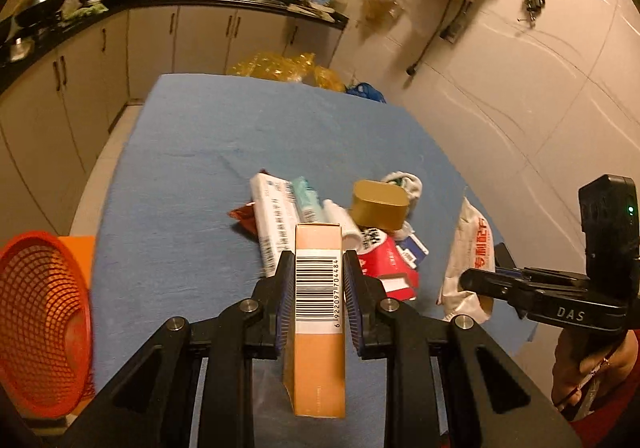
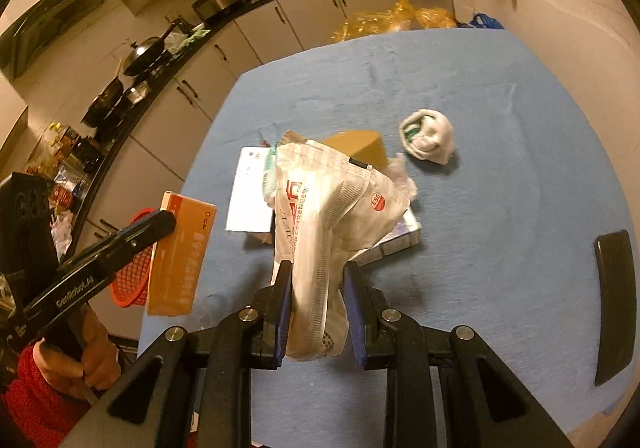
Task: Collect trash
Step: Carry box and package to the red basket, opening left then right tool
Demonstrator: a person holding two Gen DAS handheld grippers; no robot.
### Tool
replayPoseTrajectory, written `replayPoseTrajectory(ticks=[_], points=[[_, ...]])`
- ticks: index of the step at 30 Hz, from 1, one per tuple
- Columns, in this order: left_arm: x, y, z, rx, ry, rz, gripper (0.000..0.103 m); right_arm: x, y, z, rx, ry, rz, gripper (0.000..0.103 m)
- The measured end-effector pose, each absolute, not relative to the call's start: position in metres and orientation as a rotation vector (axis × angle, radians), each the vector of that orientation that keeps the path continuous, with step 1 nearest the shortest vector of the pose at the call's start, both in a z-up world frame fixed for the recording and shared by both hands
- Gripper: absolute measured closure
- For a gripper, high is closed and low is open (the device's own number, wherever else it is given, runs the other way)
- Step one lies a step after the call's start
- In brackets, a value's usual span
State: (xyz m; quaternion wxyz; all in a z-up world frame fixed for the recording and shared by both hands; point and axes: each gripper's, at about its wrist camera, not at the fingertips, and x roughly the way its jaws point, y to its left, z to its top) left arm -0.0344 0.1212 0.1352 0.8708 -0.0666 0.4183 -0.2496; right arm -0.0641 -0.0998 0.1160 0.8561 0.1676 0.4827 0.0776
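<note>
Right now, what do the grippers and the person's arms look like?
Both grippers, left and right, are black with blue pads and silver bolts. One has white "DAS" lettering, the other "GenRobot.AI". A green light glows on the right one. The sleeves are red.

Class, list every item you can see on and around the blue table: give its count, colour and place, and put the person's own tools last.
orange box: 1, orange with barcode, held in the left tool
white bag: 1, white with red print, held in the right tool
gold box: 1, gold, on the trash pile mid-table
white carton: 1, white, left side of the pile
red packet: 1, red and white, front of the pile
crumpled wrapper: 1, white and green, alone beyond the pile
black object: 1, black, right table edge
orange basket: 1, orange mesh, left of the table
tablecloth: 1, blue, covers the table
left tool: 1, black, shut
right tool: 1, black, shut
</note>
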Motion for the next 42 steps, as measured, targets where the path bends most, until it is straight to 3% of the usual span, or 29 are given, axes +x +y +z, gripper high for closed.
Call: replayPoseTrajectory(ticks=[22, 42], points=[[-0.059, 0.227, 0.144, -0.202, 0.821, -0.327, 0.080, -0.050, 0.005, 0.138, 0.209, 0.968, 0.368, 0.076], [-0.066, 0.331, 0.131, -0.272, 0.836, -0.125, 0.080, -0.003, 0.135, 0.134, 0.094, 1.052, 0.606, 0.076]])
